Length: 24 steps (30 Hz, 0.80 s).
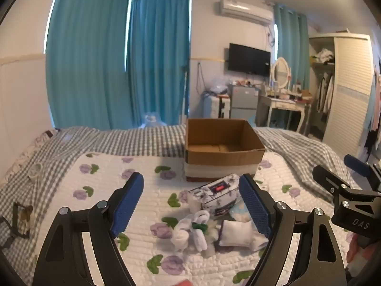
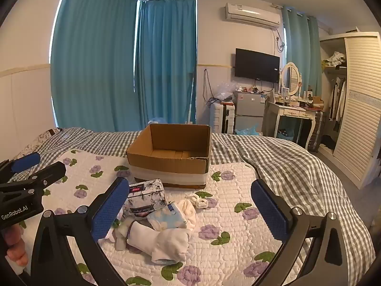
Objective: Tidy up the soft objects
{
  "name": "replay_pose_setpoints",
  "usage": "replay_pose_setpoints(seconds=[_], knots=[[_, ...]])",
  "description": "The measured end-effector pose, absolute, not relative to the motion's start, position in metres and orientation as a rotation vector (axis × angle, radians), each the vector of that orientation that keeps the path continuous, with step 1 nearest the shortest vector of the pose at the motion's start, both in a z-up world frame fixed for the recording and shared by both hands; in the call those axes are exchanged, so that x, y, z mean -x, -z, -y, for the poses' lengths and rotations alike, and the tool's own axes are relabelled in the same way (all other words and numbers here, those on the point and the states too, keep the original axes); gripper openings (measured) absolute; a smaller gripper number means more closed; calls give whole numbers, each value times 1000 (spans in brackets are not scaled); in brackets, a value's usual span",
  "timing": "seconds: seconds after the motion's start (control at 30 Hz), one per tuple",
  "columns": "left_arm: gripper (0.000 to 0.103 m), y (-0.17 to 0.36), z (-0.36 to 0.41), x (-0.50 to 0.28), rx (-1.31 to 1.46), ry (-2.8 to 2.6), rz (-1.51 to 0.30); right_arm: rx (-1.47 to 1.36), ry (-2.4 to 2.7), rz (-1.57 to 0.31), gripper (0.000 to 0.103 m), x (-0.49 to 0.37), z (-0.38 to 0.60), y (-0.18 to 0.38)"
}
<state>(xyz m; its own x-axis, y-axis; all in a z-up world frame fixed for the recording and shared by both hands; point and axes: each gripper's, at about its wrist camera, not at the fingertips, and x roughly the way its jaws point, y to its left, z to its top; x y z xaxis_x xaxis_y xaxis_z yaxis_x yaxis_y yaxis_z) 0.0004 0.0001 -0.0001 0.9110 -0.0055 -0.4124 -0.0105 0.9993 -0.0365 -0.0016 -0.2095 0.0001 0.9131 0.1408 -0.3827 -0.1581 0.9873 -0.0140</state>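
while both tongs gape, socks (image 2: 166, 243) lie between.

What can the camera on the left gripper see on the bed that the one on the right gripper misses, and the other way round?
Only the left wrist view shows the roll of tape on the checked sheet and the small white sock bundle with a green band.

Only the right wrist view shows the lone white sock lying apart near the box, and the blue plastic bag beyond the bed.

Both show the open cardboard box with nothing visible inside it, the floral packet before it, the flowered quilt, and both grippers, left gripper and right gripper, open and empty.
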Motion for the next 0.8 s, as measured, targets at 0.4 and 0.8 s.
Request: replay_pose_setpoints(seconds=[0.4,0.8], knots=[[84,1,0,0,44,1,-422,38,-158,-397,103,1,210,3],[84,-2,3,5,42,7,-425,38,-162,-406,103,-1,208,2]])
